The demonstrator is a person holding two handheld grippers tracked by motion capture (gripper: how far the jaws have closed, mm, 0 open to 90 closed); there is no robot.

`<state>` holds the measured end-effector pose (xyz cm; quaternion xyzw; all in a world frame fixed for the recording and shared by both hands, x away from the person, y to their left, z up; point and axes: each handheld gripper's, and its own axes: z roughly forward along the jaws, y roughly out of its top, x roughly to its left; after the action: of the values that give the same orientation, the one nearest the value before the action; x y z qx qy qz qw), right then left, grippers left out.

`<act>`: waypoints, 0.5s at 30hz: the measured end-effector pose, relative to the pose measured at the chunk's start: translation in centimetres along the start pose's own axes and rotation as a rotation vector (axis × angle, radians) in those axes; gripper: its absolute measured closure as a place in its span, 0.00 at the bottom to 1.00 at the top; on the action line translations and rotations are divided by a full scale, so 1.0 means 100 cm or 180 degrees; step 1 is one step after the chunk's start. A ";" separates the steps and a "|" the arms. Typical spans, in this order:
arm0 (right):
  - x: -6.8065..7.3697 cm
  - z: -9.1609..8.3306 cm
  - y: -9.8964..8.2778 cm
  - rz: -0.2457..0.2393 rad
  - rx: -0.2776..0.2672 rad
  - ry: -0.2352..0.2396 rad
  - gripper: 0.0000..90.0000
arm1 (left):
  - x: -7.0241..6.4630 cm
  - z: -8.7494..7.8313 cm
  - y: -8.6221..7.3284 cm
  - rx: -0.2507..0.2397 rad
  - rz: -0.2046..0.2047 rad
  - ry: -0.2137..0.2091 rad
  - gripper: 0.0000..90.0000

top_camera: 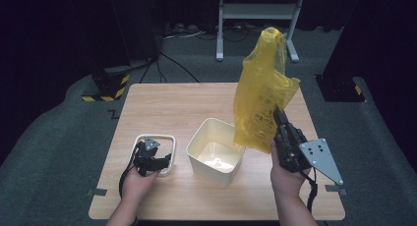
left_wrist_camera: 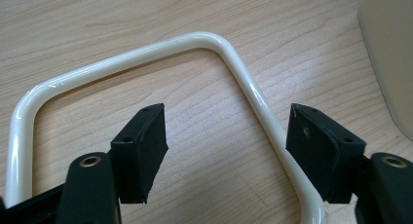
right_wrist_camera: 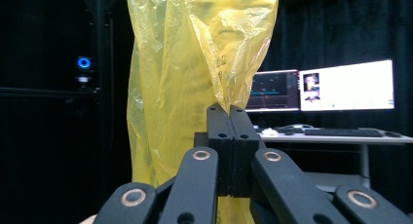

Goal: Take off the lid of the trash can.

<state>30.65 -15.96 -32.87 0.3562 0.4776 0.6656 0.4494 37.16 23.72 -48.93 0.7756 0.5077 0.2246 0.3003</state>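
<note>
My left tongs [top_camera: 156, 158] sit low over the cream wire frame [top_camera: 169, 140] at the desk's [top_camera: 162, 103] near left. In the left gripper view the jaws stand apart, the frame's [left_wrist_camera: 146, 51] right rail running just inside the right pad [left_wrist_camera: 319, 146], left pad [left_wrist_camera: 141, 151] over bare wood within the loop. Pads not pressing anything, so parted and empty. Frame lies flat on the desk, rounded corners, glossy.

Middle: cream square plastic bin [top_camera: 216, 150], open top, upright, just right of the frame and apart from it. Something pale at its bottom, can't tell what.

Right: my right tongs [top_camera: 279, 115] are raised over the desk, pointing up and away, jaws clamped tight on a yellow plastic bag [top_camera: 260, 96]. Bag [right_wrist_camera: 195, 63] stands up above the tongs [right_wrist_camera: 228, 112], crumpled, faint printing on it; its lower part hangs over the bin's right rim. The right gripper view shows the pads pinching a fold of film; monitors [right_wrist_camera: 341, 85] lit on a far table behind.
</note>
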 end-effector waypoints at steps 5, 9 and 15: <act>0.018 0.006 -0.001 0.0017 -0.0010 0.0136 1.00 | 0.000 0.000 0.000 0.0007 0.0011 -0.0007 0.35; 0.032 0.011 -0.005 0.0046 0.0021 0.0229 1.00 | 0.002 -0.001 0.000 -0.0003 0.0001 -0.0007 0.35; 0.051 0.018 -0.014 0.0074 0.0064 0.0359 1.00 | 0.004 -0.002 -0.001 -0.0012 -0.0031 -0.0010 0.35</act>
<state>30.89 -10.40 -33.46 0.3282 0.5047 0.6850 0.4104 37.16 24.14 -48.85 0.7729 0.5105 0.2228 0.3037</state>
